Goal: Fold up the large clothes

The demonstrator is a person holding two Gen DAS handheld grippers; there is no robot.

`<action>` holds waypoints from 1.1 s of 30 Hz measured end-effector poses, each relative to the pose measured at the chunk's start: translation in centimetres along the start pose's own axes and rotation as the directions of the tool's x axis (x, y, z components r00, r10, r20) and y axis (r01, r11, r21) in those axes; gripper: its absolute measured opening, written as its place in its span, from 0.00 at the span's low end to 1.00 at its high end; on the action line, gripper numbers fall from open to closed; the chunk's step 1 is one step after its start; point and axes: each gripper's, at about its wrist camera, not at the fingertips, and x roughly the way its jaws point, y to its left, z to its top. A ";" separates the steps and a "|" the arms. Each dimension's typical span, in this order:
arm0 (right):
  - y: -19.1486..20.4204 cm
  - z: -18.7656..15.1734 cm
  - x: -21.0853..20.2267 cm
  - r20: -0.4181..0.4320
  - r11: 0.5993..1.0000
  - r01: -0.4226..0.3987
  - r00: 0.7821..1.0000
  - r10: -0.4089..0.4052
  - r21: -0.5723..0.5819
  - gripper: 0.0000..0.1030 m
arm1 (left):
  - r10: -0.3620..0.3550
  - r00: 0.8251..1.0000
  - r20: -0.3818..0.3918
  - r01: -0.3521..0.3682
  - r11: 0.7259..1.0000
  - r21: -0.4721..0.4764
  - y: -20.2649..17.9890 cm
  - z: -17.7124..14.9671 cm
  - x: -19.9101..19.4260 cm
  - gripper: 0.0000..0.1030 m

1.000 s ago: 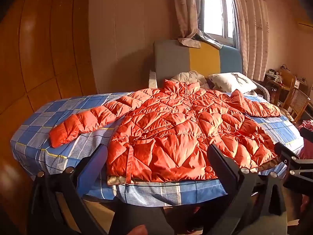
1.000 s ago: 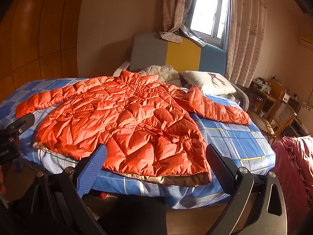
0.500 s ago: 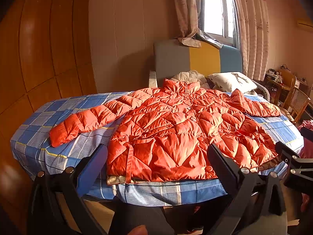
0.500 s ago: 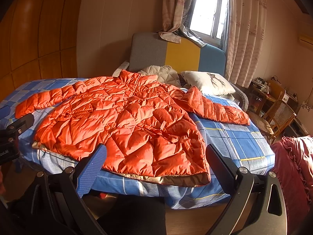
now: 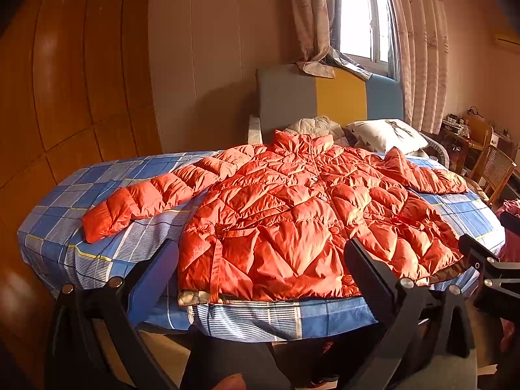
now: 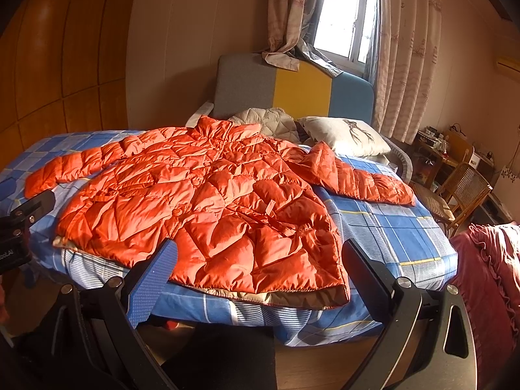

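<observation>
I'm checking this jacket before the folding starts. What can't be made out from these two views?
- Left wrist view: the orange puffer jacket hem's middle right is hidden behind the open left gripper.
- Right wrist view: the hem's left part sits behind the open right gripper.
- Both views: the jacket's underside lies against the bed.
- Button details are too small.

Glossy quilted jacket (image 5: 292, 224), seemingly nylon; matt checked cloth sheet (image 6: 399, 227); polished wood panelling (image 5: 74, 97)
</observation>
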 end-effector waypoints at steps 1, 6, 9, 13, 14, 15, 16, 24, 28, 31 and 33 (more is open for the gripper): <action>0.0 0.0 0.0 0.000 1.000 0.000 1.000 0.000 0.000 0.97 | -0.001 1.000 0.001 0.001 1.000 0.000 0.0 0.0 0.0 0.98; 0.0 0.0 0.1 -0.001 1.000 0.000 1.000 0.000 0.002 0.97 | -0.001 1.000 0.001 0.001 1.000 0.001 0.0 -0.1 0.0 0.98; -0.1 0.0 0.1 -0.006 1.000 -0.002 1.000 0.002 0.005 0.97 | 0.000 1.000 -0.001 0.000 1.000 0.000 0.1 0.0 0.0 0.98; -0.2 -0.1 0.3 -0.013 1.000 -0.002 1.000 0.003 0.005 0.97 | 0.002 1.000 -0.007 -0.002 1.000 -0.005 0.3 -0.1 0.3 0.98; -0.2 -0.2 0.4 -0.015 1.000 -0.002 1.000 0.002 0.005 0.97 | 0.002 1.000 -0.010 -0.002 1.000 -0.006 0.3 -0.1 0.4 0.98; -0.3 -0.2 0.5 -0.017 1.000 -0.001 1.000 0.001 0.004 0.97 | 0.003 1.000 -0.013 -0.004 1.000 -0.008 0.5 -0.2 0.5 0.98; -0.3 -0.3 0.8 -0.021 1.000 -0.001 1.000 0.001 0.004 0.97 | 0.004 1.000 -0.016 -0.005 1.000 -0.013 0.6 -0.2 0.7 0.98; -2.5 -0.7 4.7 -0.113 0.997 0.039 0.993 -0.032 0.062 0.97 | -0.014 0.992 -0.124 0.006 0.998 -0.058 2.1 -1.2 4.7 0.98; -5.0 0.1 7.6 -0.151 0.989 0.087 0.986 -0.068 0.118 0.97 | -0.033 0.988 -0.152 0.025 0.998 -0.052 1.6 -0.6 7.7 0.98; -7.1 1.3 10.5 -0.172 0.978 0.131 0.980 -0.103 0.160 0.97 | -0.057 0.985 -0.161 0.050 0.998 -0.045 0.9 0.9 10.0 0.98; -8.5 1.9 13.0 -0.202 0.970 0.163 0.971 -0.126 0.179 0.97 | -0.049 0.986 -0.158 0.044 0.999 -0.032 0.3 1.7 11.3 0.98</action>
